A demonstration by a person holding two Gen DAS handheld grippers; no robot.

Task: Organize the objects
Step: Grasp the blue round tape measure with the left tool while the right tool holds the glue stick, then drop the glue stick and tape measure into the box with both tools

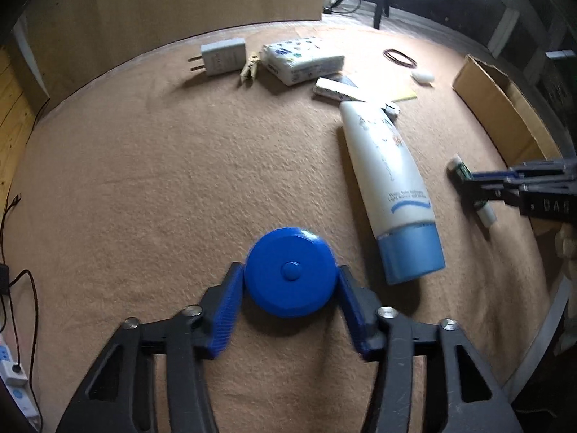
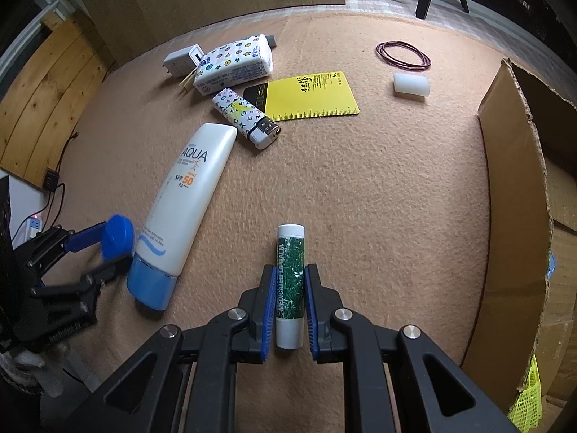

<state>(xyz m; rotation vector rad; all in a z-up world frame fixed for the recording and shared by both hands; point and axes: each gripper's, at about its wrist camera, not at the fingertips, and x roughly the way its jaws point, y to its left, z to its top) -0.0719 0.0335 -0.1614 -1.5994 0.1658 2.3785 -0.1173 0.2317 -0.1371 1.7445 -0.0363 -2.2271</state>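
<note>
The right gripper (image 2: 288, 306) clamps a "MEDICATED LIP BALM" stick (image 2: 289, 281). The left gripper (image 1: 290, 281) pinches a blue round case (image 1: 290, 270). Centre-left lies an "AQUA SPF 50" tube (image 2: 184, 209).

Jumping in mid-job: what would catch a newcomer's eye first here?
The blue round tape measure sits between the left gripper pads. The right gripper is shut on a green lip balm stick. Between them a white sunscreen tube lies on the tan mat.
</note>
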